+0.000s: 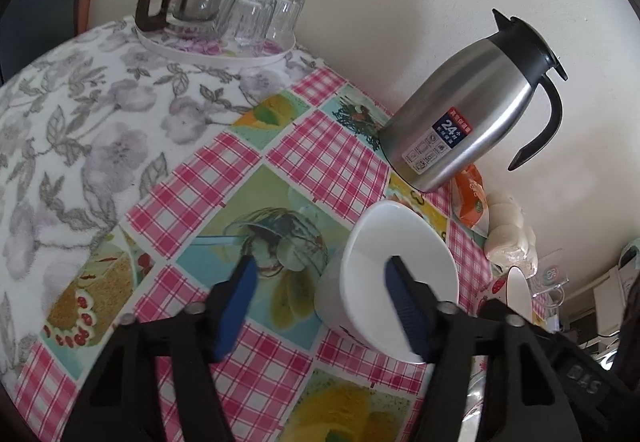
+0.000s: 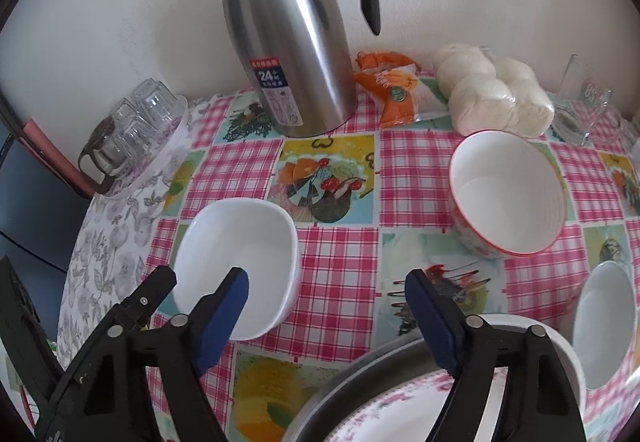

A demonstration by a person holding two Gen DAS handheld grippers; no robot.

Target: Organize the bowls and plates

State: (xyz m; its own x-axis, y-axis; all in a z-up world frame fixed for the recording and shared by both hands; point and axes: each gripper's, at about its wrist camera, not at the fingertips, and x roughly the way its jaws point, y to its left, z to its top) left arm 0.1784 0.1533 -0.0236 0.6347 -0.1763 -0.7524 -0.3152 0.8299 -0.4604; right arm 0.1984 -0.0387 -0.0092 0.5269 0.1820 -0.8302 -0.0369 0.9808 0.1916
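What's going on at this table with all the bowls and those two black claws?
A person is tidying dishes with a handheld claw in each hand. The left claw is open around the near wall of a plain white bowl: one finger inside, one outside, not pinching yet. The right claw hangs open above the checked tablecloth, holding nothing. A red-rimmed bowl, another white bowl and a flowered plate wait nearby, behind them a steel thermos jug.

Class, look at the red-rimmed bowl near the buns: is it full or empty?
Empty. The red-rimmed bowl stands upright on the tablecloth, and its white inside shows bare down to the bottom.
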